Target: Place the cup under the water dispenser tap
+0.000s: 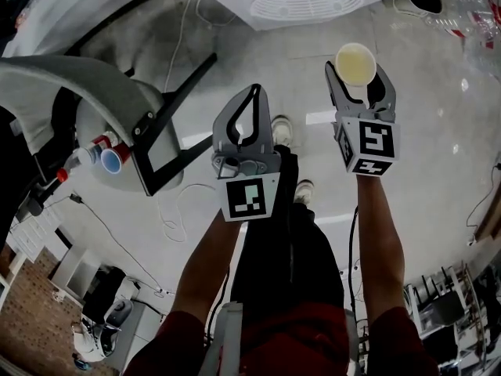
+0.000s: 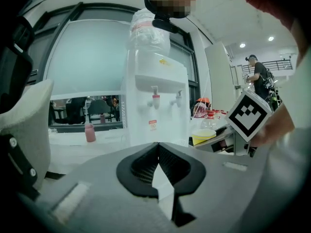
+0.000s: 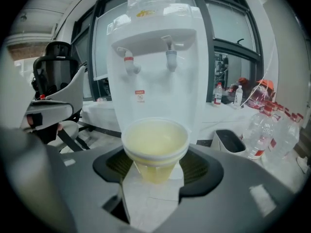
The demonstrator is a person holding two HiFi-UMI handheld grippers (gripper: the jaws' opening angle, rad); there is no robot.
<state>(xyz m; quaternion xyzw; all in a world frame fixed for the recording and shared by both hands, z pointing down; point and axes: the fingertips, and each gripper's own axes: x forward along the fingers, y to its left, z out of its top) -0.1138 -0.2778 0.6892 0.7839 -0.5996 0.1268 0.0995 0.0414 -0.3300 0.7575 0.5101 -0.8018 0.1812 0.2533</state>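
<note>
My right gripper (image 1: 358, 75) is shut on a pale yellow paper cup (image 1: 356, 61). In the right gripper view the cup (image 3: 155, 147) stands upright between the jaws, its open mouth facing up. Straight ahead is the white water dispenser (image 3: 155, 47) with a red tap (image 3: 128, 62) and a grey tap (image 3: 170, 57); the cup sits lower than both taps and short of them. My left gripper (image 1: 254, 91) is beside the right one, shut and holding nothing. The left gripper view shows the dispenser (image 2: 155, 110) ahead and the cup (image 2: 203, 136) to its right.
A grey chair with black legs (image 1: 94, 100) stands to the left, with red and blue cups (image 1: 108, 153) by it. Plastic bottles (image 3: 265, 127) and a black bin (image 3: 231, 141) sit right of the dispenser. A person (image 2: 257, 74) stands far back on the right.
</note>
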